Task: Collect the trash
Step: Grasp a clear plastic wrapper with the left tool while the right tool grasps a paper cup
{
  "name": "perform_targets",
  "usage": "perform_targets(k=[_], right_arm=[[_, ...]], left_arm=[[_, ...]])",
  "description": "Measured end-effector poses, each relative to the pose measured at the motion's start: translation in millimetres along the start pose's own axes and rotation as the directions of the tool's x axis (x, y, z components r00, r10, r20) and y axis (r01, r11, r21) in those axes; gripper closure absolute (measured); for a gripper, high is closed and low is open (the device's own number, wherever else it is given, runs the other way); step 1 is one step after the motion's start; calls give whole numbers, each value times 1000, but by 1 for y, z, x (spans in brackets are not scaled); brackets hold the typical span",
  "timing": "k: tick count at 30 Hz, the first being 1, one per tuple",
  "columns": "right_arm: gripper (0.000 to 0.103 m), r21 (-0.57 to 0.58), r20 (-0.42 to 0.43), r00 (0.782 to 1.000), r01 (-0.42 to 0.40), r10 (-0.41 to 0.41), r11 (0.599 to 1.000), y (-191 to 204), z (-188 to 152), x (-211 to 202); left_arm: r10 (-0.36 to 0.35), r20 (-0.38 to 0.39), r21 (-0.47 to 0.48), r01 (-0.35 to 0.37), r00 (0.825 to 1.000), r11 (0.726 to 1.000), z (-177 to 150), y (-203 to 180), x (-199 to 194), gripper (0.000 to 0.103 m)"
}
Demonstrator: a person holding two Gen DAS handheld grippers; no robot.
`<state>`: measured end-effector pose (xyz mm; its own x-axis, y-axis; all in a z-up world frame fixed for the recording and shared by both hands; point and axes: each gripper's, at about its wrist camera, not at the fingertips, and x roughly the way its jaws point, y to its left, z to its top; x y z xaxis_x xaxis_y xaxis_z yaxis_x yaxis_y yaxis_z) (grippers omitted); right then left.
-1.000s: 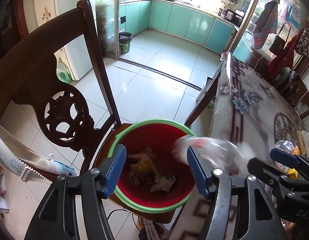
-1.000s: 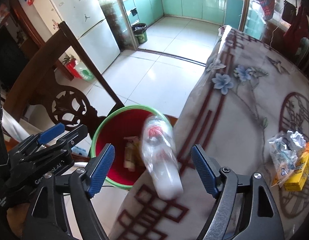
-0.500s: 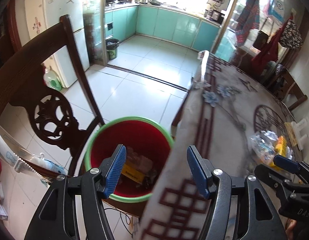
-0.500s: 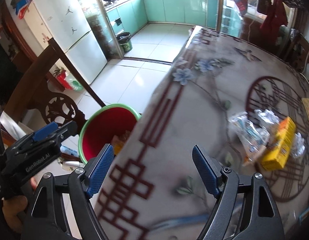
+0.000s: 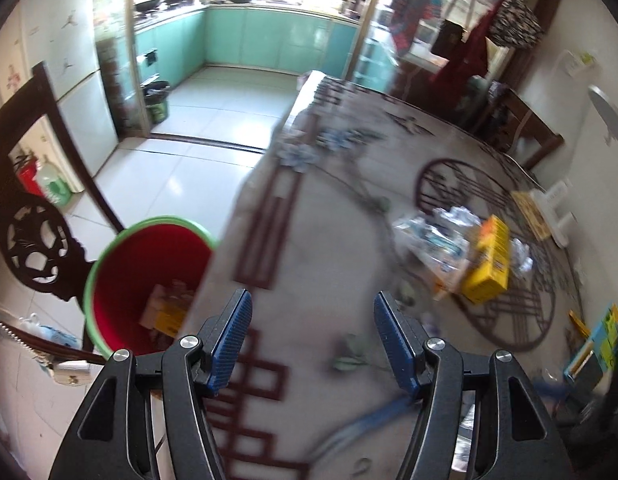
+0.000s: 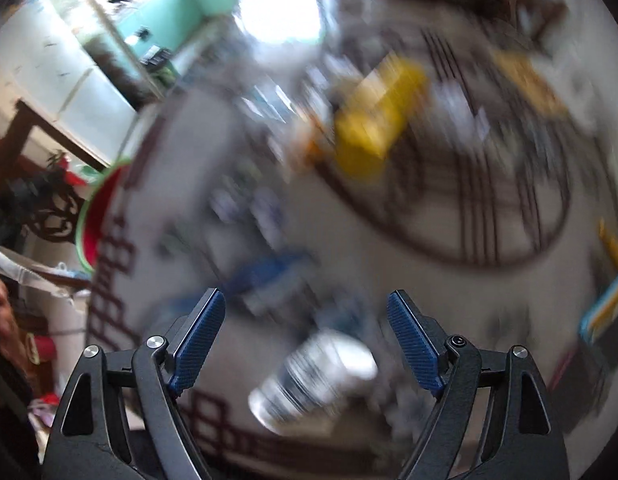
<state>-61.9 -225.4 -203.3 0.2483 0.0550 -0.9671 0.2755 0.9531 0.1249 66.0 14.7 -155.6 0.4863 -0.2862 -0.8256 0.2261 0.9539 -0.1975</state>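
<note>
A red bin with a green rim (image 5: 109,264) stands on a chair at the table's left edge and holds several pieces of trash; it also shows in the right wrist view (image 6: 93,216). A yellow box (image 5: 487,266) lies among crumpled wrappers (image 5: 433,236) on the table; it is blurred in the right wrist view (image 6: 373,132). My left gripper (image 5: 312,340) is open and empty above the table edge. My right gripper (image 6: 305,340) is open and empty above the table, with a blurred silver-white can or bottle (image 6: 315,380) lying below it.
A carved dark wooden chair (image 5: 33,216) stands behind the bin. The patterned table (image 5: 309,216) stretches away to the right. A colourful packet (image 5: 597,344) lies at its right edge. A tiled floor (image 5: 181,168) leads to a kitchen with teal cabinets.
A clear bottle dropped into the bin and left my grip. Both grippers have swung right from the bin toward the trash on the table. The right wrist view is now heavily blurred.
</note>
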Motion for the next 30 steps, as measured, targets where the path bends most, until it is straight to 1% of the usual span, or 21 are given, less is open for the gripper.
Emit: perform_targets(k=[1, 3, 4, 6, 9, 10, 11, 12, 16, 17, 18, 20, 22, 24, 26, 28, 30], right_arm=[[20, 17, -35, 999, 0, 0, 1000, -7, -12, 9], [20, 35, -74, 997, -1, 4, 999, -14, -27, 20], [20, 45, -93, 995, -16, 20, 999, -15, -35, 27], [19, 53, -107, 992, -65, 71, 996, -13, -39, 32], [19, -8, -107, 991, -83, 82, 996, -4, -37, 37], [19, -21, -112, 988, -109, 106, 994, -2, -36, 39], [25, -28, -109, 986, -130, 127, 991, 1, -35, 39], [34, -34, -106, 983, -157, 152, 987, 2, -34, 39], [37, -88, -93, 980, -181, 173, 979, 4, -30, 36], [41, -89, -84, 980, -188, 180, 978, 3, -29, 33], [44, -89, -70, 982, -183, 177, 979, -1, -26, 31], [46, -78, -38, 986, -163, 161, 984, -15, -20, 24], [47, -49, -13, 988, -151, 151, 987, -32, -15, 20], [47, -20, 2, 988, -152, 152, 988, -45, -10, 17], [47, 4, 20, 989, -150, 149, 989, -56, -4, 13], [47, 17, 31, 988, -150, 149, 989, -62, -1, 10], [47, 23, 36, 988, -150, 149, 988, -65, 1, 10]], left_arm=[[-4, -4, 7, 4, 1000, 1000, -1, -7, 2, 41], [-16, -17, 19, 16, 1000, 1000, -2, -23, 8, 41], [-20, -26, 25, 21, 999, 999, -3, -34, 12, 41], [-30, -43, 30, 31, 999, 999, -3, -45, 19, 41], [-44, -73, 28, 46, 996, 999, -2, -65, 33, 41], [-49, -83, 23, 51, 995, 998, -1, -71, 37, 41], [-54, -91, 20, 56, 994, 998, 0, -76, 42, 41], [-58, -96, 19, 60, 994, 998, 1, -82, 47, 41], [-71, -110, 17, 73, 991, 997, 11, -104, 68, 41], [-75, -116, 11, 76, 990, 997, 14, -106, 73, 41], [-79, -121, -5, 79, 990, 997, 19, -109, 81, 41], [-87, -120, -42, 83, 989, 996, 29, -113, 94, 41], [-96, -123, -97, 84, 988, 992, 40, -115, 112, 41], [-91, -140, -149, 70, 986, 986, 50, -114, 133, 41], [-109, -191, -222, 65, 976, 973, 57, -113, 160, 41], [-133, -224, -270, 70, 966, 960, 59, -113, 178, 41], [-143, -240, -287, 71, 960, 955, 59, -117, 190, 41]])
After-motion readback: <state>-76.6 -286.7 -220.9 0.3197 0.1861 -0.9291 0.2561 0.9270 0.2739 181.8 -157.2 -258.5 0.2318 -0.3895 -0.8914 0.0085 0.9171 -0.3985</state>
